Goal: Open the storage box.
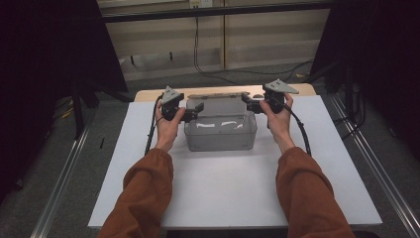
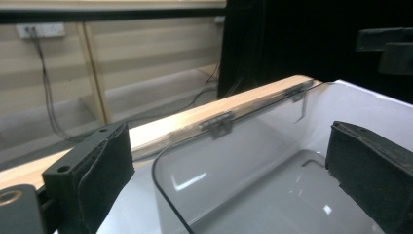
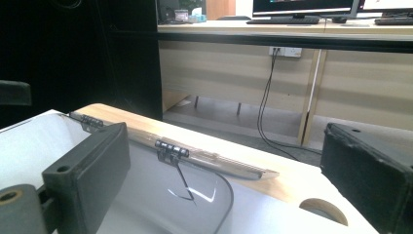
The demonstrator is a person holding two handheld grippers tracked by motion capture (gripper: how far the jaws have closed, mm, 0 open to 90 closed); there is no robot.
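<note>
A clear plastic box [image 1: 220,131] stands on the white table top [image 1: 223,188] toward its far edge, with its hinged lid [image 1: 218,94] folded back. My left gripper [image 1: 198,110] is at the box's upper left corner, jaws open and pointing inward. At the upper right corner my right gripper [image 1: 247,104] mirrors it, also open. In the left gripper view the box's clear wall [image 2: 234,165] and a hinge [image 2: 217,122] lie between the wide-apart jaws of my left gripper [image 2: 231,156], untouched. The right gripper view has the lid [image 3: 209,161] beyond my right gripper [image 3: 231,156]; nothing is held.
A wooden strip [image 1: 148,94] runs along the table's far edge. Black curtains [image 1: 49,59] hang at both sides. Cables [image 1: 208,69] trail on the floor behind, and metal rails [image 1: 64,173] run along the floor beside the table.
</note>
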